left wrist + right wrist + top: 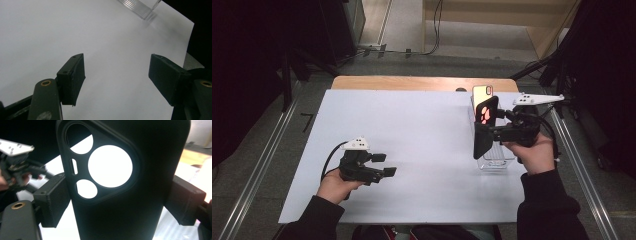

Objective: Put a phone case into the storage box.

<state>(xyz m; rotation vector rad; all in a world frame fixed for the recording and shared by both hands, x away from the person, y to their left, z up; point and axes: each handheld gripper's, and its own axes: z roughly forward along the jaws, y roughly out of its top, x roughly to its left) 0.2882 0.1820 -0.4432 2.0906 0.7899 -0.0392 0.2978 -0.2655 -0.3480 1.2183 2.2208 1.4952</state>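
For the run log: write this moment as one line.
right gripper: shut on black phone case, above clear stand | left gripper: open, nothing between fingers | phone: upright behind case

The case [484,131] stands upright between the right gripper's [490,131] fingers [53,200], above the clear tray [497,159] at the table's [422,130] right side. The left gripper [384,165] hangs over the table's left, well apart.

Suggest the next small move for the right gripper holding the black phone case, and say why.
Probably carry the black phone case toward the phone standing in the clear holder and line it up behind it. The right gripper is shut on the case's sides, held upright just in front of the phone; the left gripper waits open over the white table.
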